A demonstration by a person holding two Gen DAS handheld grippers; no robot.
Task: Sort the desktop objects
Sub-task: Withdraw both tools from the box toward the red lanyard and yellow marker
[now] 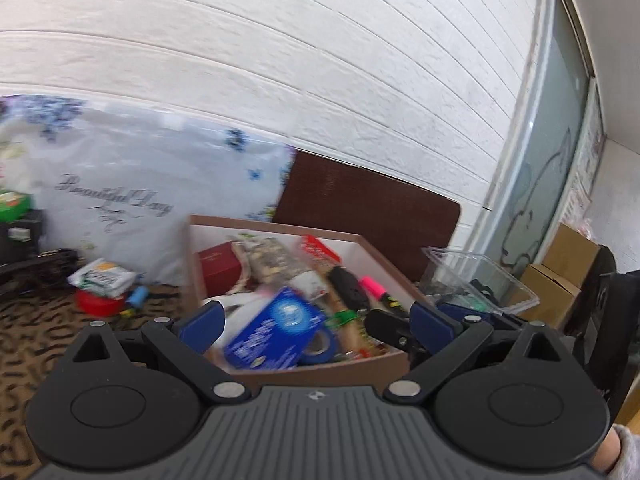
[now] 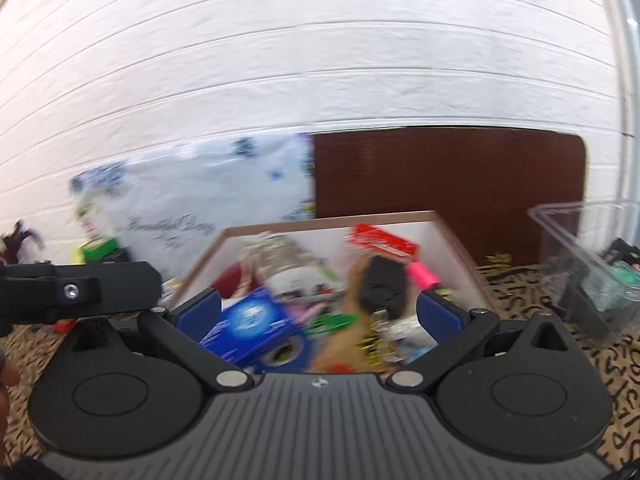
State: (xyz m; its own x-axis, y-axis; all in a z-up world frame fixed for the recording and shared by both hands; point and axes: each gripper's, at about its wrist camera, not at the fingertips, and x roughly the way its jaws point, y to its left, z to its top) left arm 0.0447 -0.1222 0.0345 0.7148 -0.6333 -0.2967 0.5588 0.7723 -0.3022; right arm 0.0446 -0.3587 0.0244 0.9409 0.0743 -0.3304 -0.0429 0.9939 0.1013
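A brown-rimmed cardboard box (image 1: 384,256) with white inner walls stands ahead, full of small objects: a blue packet (image 1: 276,324), a roll of blue tape (image 1: 320,346), a pink highlighter (image 1: 374,286), a black device (image 1: 348,286), a red box (image 1: 218,266). My left gripper (image 1: 316,322) is open and empty just above the box's near side. In the right wrist view the same box (image 2: 452,236), blue packet (image 2: 248,322) and pink highlighter (image 2: 422,274) show, blurred. My right gripper (image 2: 318,312) is open and empty over the box's near edge.
A clear plastic tub (image 1: 480,280) with dark items stands right of the box, also in the right wrist view (image 2: 592,264). A floral cushion (image 1: 132,192) and a brown board (image 1: 368,204) lean on the white wall. A red roll (image 1: 98,304) and a packet lie at the left on the patterned cloth.
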